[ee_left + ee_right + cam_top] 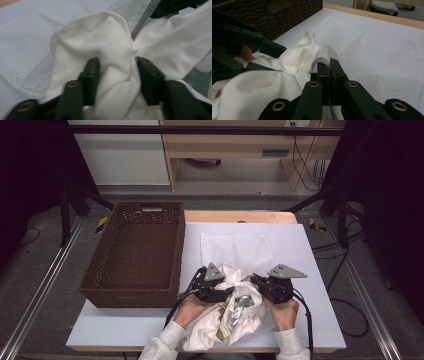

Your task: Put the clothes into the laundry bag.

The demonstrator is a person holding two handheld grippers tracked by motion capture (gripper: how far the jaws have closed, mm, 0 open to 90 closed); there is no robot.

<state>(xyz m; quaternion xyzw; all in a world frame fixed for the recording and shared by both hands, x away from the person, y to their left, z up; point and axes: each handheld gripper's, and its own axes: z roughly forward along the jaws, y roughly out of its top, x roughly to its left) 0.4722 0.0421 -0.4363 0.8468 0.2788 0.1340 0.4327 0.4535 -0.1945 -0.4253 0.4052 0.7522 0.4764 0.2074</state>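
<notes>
A crumpled white garment (235, 312) with a printed patch lies at the table's near edge between the person's hands. My left gripper (227, 292) comes in from the left, and in the left gripper view its jaws (116, 75) pinch a bunched fold of the garment (100, 37). A white mesh bag (235, 247) lies flat just beyond. My right gripper (252, 279) is shut on the bag's hemmed edge; in the right gripper view its jaws (328, 66) clamp that hem with the mesh bag (367, 50) spreading behind. The two grippers' tips stand close together over the garment (262, 87).
A brown woven basket (135, 250) stands on the left, its wall (287, 12) close to the left gripper. A white mat (310, 270) covers the wooden table (235, 216). Dark frame rails run along both sides.
</notes>
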